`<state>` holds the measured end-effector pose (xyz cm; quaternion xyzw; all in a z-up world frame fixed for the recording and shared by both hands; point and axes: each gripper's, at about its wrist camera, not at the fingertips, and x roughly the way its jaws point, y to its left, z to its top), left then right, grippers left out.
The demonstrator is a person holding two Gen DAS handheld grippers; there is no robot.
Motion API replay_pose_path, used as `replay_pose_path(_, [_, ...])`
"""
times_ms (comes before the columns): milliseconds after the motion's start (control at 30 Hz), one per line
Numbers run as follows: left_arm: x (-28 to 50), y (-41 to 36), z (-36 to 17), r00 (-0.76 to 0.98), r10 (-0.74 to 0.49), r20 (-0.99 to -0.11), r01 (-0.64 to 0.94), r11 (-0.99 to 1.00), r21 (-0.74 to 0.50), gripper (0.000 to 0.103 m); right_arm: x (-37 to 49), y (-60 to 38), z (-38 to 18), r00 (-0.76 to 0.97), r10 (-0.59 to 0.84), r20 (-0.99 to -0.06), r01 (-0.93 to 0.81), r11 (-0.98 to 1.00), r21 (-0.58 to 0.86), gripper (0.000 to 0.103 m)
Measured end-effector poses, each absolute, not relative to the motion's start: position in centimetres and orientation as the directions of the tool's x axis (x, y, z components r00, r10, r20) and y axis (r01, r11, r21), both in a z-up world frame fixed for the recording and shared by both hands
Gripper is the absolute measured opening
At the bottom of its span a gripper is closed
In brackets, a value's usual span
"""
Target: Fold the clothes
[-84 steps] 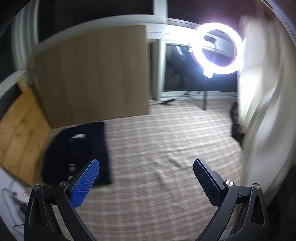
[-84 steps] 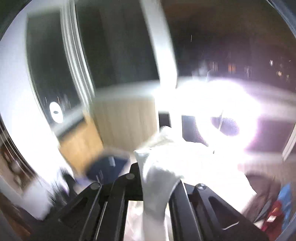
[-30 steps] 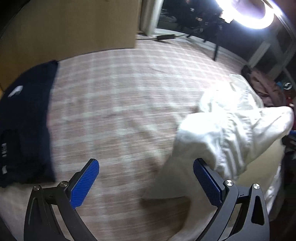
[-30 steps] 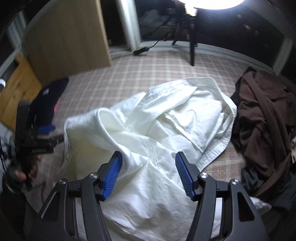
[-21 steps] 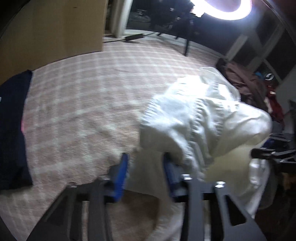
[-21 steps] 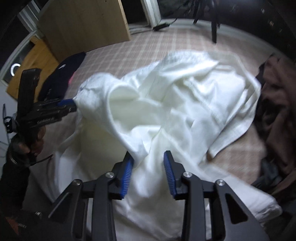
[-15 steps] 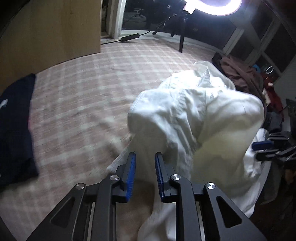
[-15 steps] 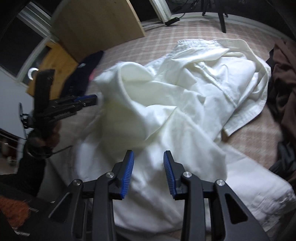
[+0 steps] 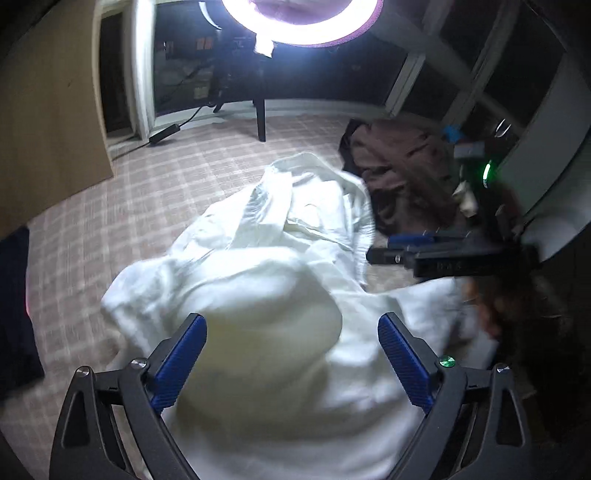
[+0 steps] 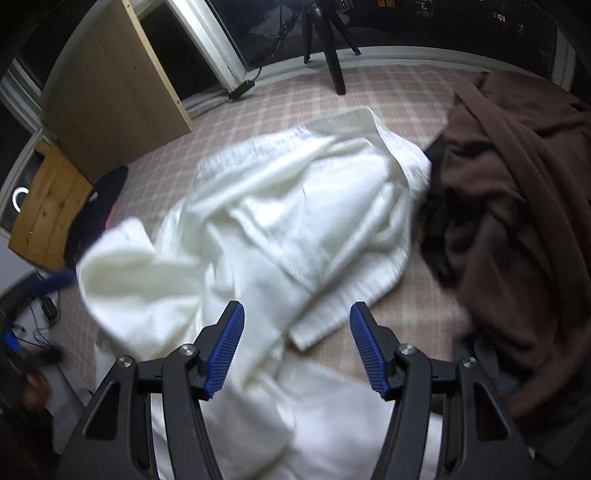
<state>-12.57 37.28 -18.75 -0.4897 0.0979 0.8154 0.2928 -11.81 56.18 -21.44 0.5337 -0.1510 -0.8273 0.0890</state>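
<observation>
A crumpled white garment (image 9: 266,258) lies in a heap on the checked bed cover (image 9: 166,184). My left gripper (image 9: 291,354) hangs over its near bulge. Its jaws are opening wide, and the cloth swells up between them without either pad pressing on it. My right gripper (image 10: 295,347) is also opening over the white garment (image 10: 295,206), whose edge runs between its pads. In the left wrist view, the right gripper (image 9: 443,254) reaches in from the right. The left gripper (image 10: 55,282) shows as a blue blur at the left of the right wrist view.
A brown garment pile (image 10: 509,184) lies against the white one on the right. A dark navy folded garment (image 10: 96,206) sits at the left edge of the checked cover (image 10: 369,88). A wooden board (image 10: 110,85), a tripod (image 10: 328,55) and a ring light (image 9: 299,22) stand behind.
Both grippers' jaws were nearly together on folds of the white garment and now stand wide apart. The left gripper has swung right over the heap, which has slumped.
</observation>
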Motion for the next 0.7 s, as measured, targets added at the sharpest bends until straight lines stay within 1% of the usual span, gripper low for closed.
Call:
replay_pose_path(33, [-12.9,38.2,-19.7,-0.359,0.34,-0.869,-0.565,-0.821,-0.088,0.09,-12.7,56.2,-21.7,-0.409,-0.33,-0.851,-0.008,-0.931,0.365,0.066])
replay_pose_path(67, [-13.2,38.6,-20.6,-0.363,0.308,-0.88,-0.556,-0.829,-0.061,0.083,-13.7,55.9,-22.2,-0.396,-0.338,-0.854,-0.006,-0.929,0.37,0.066])
replay_pose_path(100, [-13.4,37.9,-21.1,-0.354,0.302,-0.885,-0.538,-0.84,-0.072,0.055,-14.5,55.4,-22.8,-0.377,-0.341,-0.861,0.001,-0.93,0.368,0.066])
replay_pose_path(133, [-13.7,36.7,-21.3,-0.341,0.31,-0.887,-0.516,-0.851,-0.099,0.021,-15.2,54.8,-23.3,-0.358,-0.343,-0.869,0.012,-0.932,0.363,0.066])
replay_pose_path(167, [-14.0,35.5,-21.6,-0.328,0.318,-0.889,-0.493,-0.861,-0.126,0.009,-15.8,54.3,-23.9,-0.338,-0.345,-0.876,0.023,-0.933,0.358,0.066])
replay_pose_path(200, [-14.2,34.3,-21.8,-0.316,0.326,-0.891,-0.469,-0.87,-0.152,0.005,-16.4,53.7,-24.4,-0.322,-0.347,-0.881,0.035,-0.934,0.355,0.066])
replay_pose_path(267, [-14.8,31.9,-22.3,-0.291,0.344,-0.893,-0.419,-0.885,-0.204,0.005,-17.1,52.4,-25.0,-0.305,-0.344,-0.888,0.071,-0.938,0.339,0.066])
replay_pose_path(367, [-13.5,26.9,-20.8,-0.358,0.304,-0.883,-0.341,-0.923,-0.18,0.005,-17.8,51.1,-25.7,-0.305,-0.347,-0.887,0.126,-0.938,0.323,0.065])
replay_pose_path(400, [-12.9,25.2,-20.2,-0.373,0.298,-0.879,-0.309,-0.933,-0.185,0.005,-17.8,51.0,-25.7,-0.31,-0.361,-0.879,0.138,-0.932,0.335,0.062])
replay_pose_path(467, [-11.5,22.4,-18.9,-0.403,0.292,-0.868,-0.261,-0.945,-0.197,0.005,-17.6,51.5,-25.0,-0.334,-0.4,-0.853,0.155,-0.916,0.369,0.029])
replay_pose_path(500, [-10.8,21.1,-18.2,-0.418,0.288,-0.861,-0.238,-0.95,-0.202,0.005,-17.3,52.1,-24.5,-0.346,-0.434,-0.832,0.156,-0.901,0.405,0.027])
replay_pose_path(533, [-9.9,19.9,-17.5,-0.434,0.29,-0.853,-0.225,-0.952,-0.209,0.005,-17.0,52.7,-24.1,-0.359,-0.469,-0.807,0.154,-0.883,0.444,0.021])
replay_pose_path(567, [-8.9,19.5,-16.9,-0.446,0.287,-0.848,-0.225,-0.953,-0.204,0.005,-16.5,53.3,-23.6,-0.371,-0.476,-0.798,0.153,-0.878,0.453,0.018])
replay_pose_path(600, [-7.9,19.3,-16.4,-0.457,0.28,-0.845,-0.228,-0.954,-0.193,0.004,-16.0,53.9,-23.2,-0.382,-0.468,-0.797,0.151,-0.882,0.446,0.016])
replay_pose_path(700, [-5.9,20.2,-16.2,-0.461,0.29,-0.839,-0.264,-0.947,-0.183,0.002,-14.4,54.9,-22.4,-0.404,-0.337,-0.851,0.135,-0.942,0.309,0.015])
